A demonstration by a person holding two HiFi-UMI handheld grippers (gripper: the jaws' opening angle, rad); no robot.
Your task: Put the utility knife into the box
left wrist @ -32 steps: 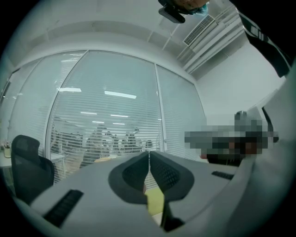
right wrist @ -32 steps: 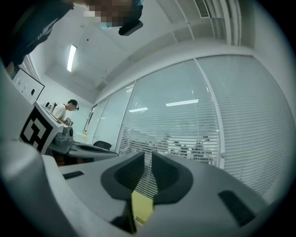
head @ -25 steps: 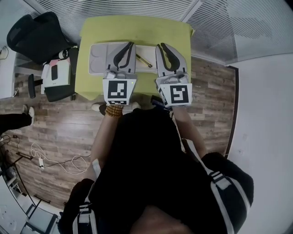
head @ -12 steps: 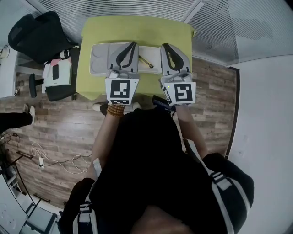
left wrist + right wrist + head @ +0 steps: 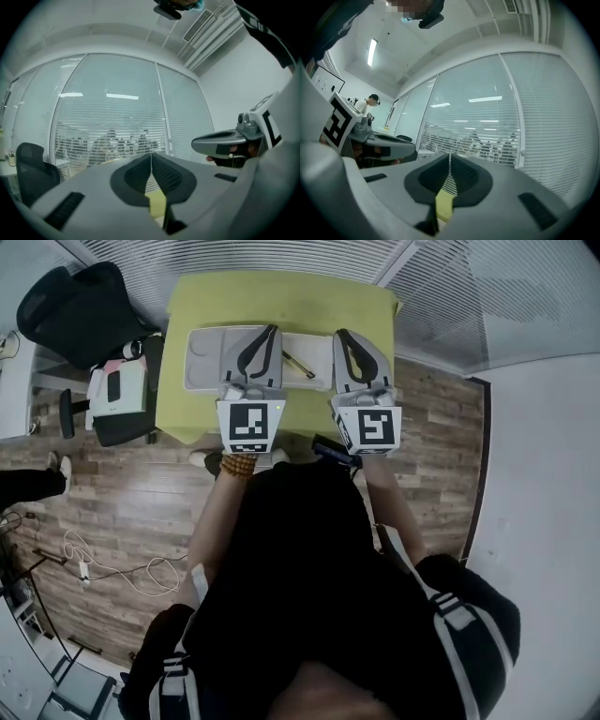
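The utility knife (image 5: 299,365) lies just right of the box (image 5: 202,357). The left gripper (image 5: 272,329), over the box's right end, is closed and empty. The jaws of the right gripper (image 5: 339,334), farther right, have just been closing on nothing. They should be reopened and set astride the handle before gripping.

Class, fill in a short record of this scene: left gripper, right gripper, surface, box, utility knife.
left gripper: shut, empty, held level
right gripper: jaws have just been closing, now together, nothing between them
surface: green table
box: grey, flat, on the table
utility knife: lies loose, seen between the two grippers in the head view, not held
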